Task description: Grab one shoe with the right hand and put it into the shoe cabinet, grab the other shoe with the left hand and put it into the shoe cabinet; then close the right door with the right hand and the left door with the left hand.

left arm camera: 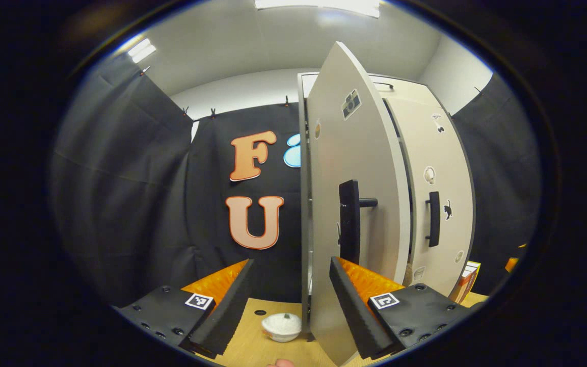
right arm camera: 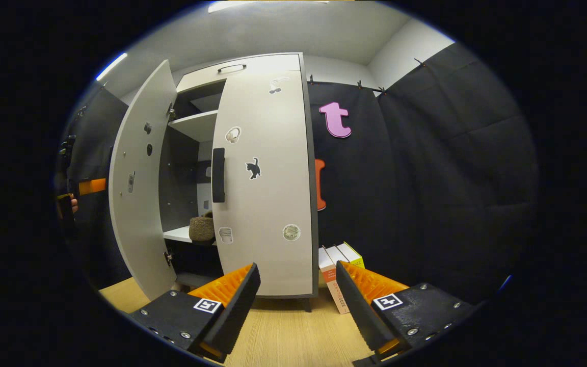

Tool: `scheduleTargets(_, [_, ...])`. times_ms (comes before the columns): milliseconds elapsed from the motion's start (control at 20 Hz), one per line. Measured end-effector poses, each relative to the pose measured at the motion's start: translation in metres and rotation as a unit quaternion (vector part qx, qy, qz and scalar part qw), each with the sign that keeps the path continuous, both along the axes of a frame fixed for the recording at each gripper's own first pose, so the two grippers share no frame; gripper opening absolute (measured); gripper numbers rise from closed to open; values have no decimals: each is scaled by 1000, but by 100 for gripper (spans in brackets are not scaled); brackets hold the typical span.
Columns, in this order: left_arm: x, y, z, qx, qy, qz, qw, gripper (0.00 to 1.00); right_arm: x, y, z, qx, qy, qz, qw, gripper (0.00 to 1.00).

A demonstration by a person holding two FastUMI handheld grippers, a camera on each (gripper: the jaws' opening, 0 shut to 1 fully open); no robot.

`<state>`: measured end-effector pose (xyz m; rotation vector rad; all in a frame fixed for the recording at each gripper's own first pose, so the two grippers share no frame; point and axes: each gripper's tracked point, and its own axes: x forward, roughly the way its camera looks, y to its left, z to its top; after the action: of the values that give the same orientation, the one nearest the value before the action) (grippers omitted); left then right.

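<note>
Grey cabinet left door (left arm camera: 354,204) ajar, right door (right arm camera: 265,178) closed, stickers unreadable, left gripper (left arm camera: 288,300) and right gripper (right arm camera: 298,300) both apart

Black fingers (right arm camera: 232,306), orange ribbing, square markers, screws

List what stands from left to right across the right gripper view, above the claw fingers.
Open left door → shoe on the shelf → black handle → cat sticker → boxes on the floor.

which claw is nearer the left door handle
Left. The left claw sits right at the half-open left door, its handle just ahead. The right claw faces the closed right door, farther off.
</note>
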<state>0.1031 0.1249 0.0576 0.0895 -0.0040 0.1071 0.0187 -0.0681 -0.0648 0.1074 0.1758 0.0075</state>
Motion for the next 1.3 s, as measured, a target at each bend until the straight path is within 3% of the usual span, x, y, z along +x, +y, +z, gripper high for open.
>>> scheduleTargets(250, [30,-69,-8,-17,4,-59,998,96,-6,-16,2,-1,1,-19,1000,93])
scheduleTargets(650, [67,-117,-14,-34,6,-95,995,94,-14,-38,5,-8,4,-46,999,93])
scheduleTargets(1300, [111,-134,-31,-43,25,-88,995,96,-23,-64,7,-10,8,-78,997,93])
